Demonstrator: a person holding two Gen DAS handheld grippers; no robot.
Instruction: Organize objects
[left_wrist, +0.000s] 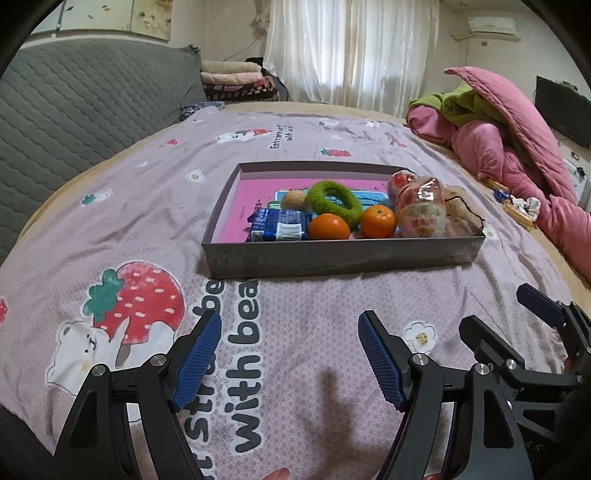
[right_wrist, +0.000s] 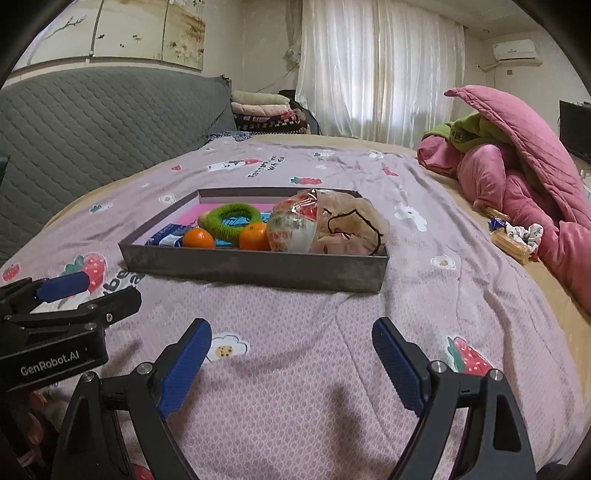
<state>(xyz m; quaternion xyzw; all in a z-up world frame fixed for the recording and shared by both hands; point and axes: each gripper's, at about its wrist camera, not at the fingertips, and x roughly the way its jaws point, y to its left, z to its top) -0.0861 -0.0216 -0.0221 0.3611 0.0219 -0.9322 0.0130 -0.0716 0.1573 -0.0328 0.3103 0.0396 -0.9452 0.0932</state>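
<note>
Nearest me, my left gripper (left_wrist: 290, 321) hangs over the printed bedspread (left_wrist: 147, 206) with its jaws spread wide and nothing between them; my right gripper (right_wrist: 291, 332) just beside it is likewise spread and empty. Farther on, apart from both, the shallow grey box (left_wrist: 343, 256) sits on the bedspread. Inside I see a blue packet (left_wrist: 279, 229), two oranges (left_wrist: 328, 227), a green ring (left_wrist: 334, 201), and a wrapped snack bag (left_wrist: 419, 206) at its right end. Beyond, a pink quilt (left_wrist: 517, 147) is heaped
</note>
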